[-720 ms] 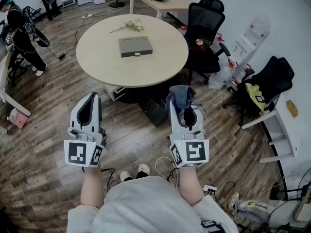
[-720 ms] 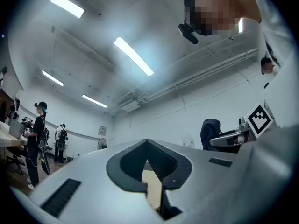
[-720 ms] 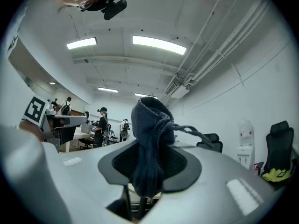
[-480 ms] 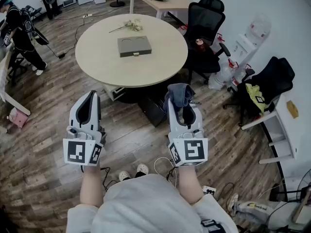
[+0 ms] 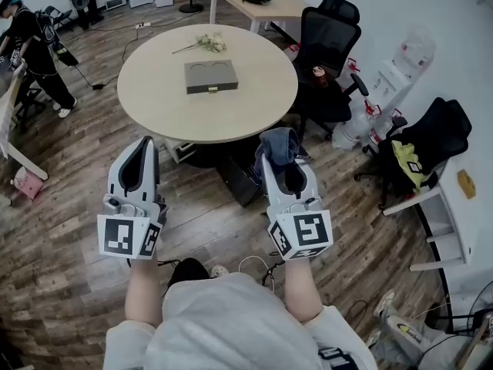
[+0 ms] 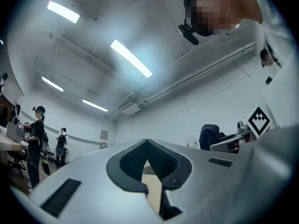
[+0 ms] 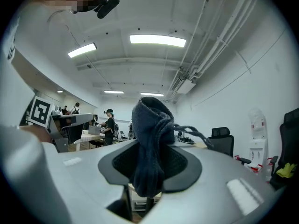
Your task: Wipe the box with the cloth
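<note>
Cloth (image 7: 150,139), dark blue-grey, was seen clamped in the right gripper (image 5: 282,163). The jaws were closed tight on its lower fold. The bunched upper part stood up past the tips, and a frayed strand trailed off to one side. In the head view the cloth was noted as a dark wad at the front end of that gripper, held in the air above the wooden floor (image 5: 69,199) and short of the table edge.

The left gripper (image 5: 145,146) was held level beside the right one, the two well apart. Its jaws were seen drawn together, tips meeting, with nothing caught between them. Only a sliver of pale tabletop showed through the slot behind the tips.

The box (image 5: 210,76), flat and grey-green with two round recesses in its top, was recorded lying near the middle of the round table (image 5: 154,114), well ahead of both grippers and touched by neither. A sprig of flowers (image 5: 204,43) lay beyond it on the far side of the tabletop. A black office chair (image 5: 327,37) stood just beside the table to the right. A person in dark clothes (image 5: 31,41) was seen at the far left of the room.
</note>
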